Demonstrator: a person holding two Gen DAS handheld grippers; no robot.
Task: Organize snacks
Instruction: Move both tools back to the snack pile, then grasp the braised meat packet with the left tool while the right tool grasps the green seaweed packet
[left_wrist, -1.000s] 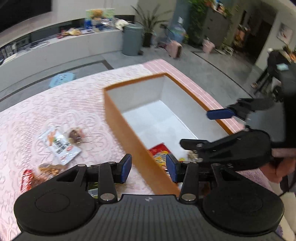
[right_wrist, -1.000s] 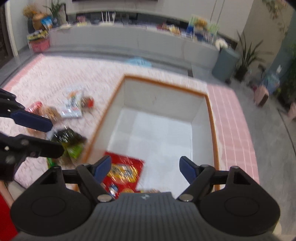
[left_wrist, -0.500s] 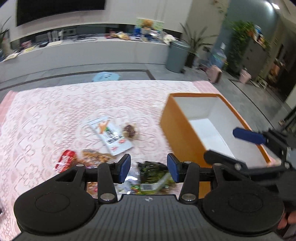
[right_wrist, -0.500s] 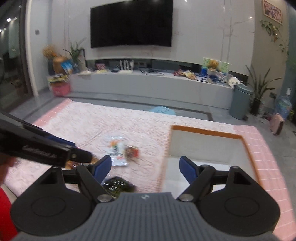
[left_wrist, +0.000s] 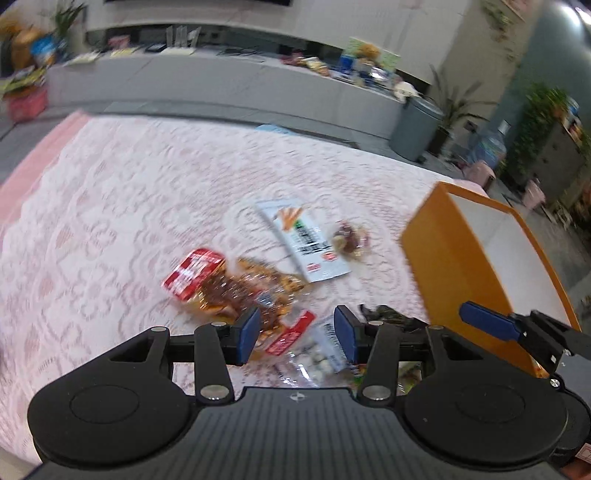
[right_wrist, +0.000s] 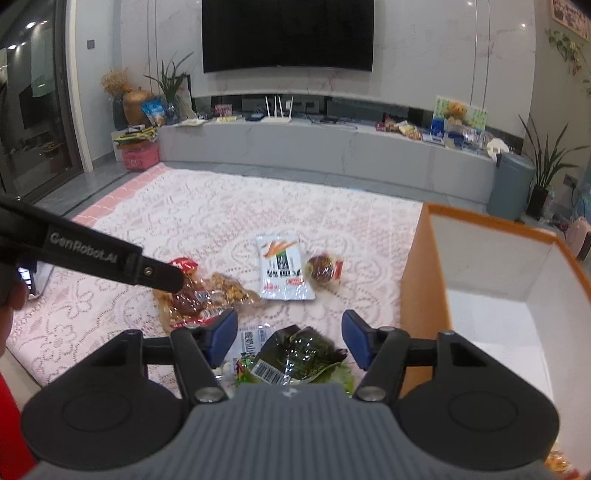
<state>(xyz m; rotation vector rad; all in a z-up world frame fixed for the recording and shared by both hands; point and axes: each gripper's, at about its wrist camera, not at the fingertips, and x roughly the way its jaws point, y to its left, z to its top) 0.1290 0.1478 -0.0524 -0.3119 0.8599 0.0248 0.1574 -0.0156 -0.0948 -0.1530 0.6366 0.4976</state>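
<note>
Several snack packets lie on the pink lace tablecloth (right_wrist: 207, 221): a white carrot-print packet (right_wrist: 281, 269), a small dark round snack (right_wrist: 323, 267), a brown nut packet (right_wrist: 207, 295) beside a red packet (left_wrist: 194, 271), and a dark green seaweed packet (right_wrist: 295, 354). An orange box with white inside (right_wrist: 491, 295) stands at the right. My left gripper (left_wrist: 295, 332) is open and empty above the nut packet and a clear packet (left_wrist: 314, 358). My right gripper (right_wrist: 290, 334) is open and empty just above the seaweed packet.
The box's orange wall (left_wrist: 454, 266) stands close to the right of both grippers. The left gripper's arm (right_wrist: 92, 254) crosses the left of the right wrist view. A grey TV bench (right_wrist: 332, 155) and a grey bin (right_wrist: 509, 184) stand beyond the table.
Both grippers have swung left, away from over the box, and now face the loose packets on the cloth. Both stay open and empty.
</note>
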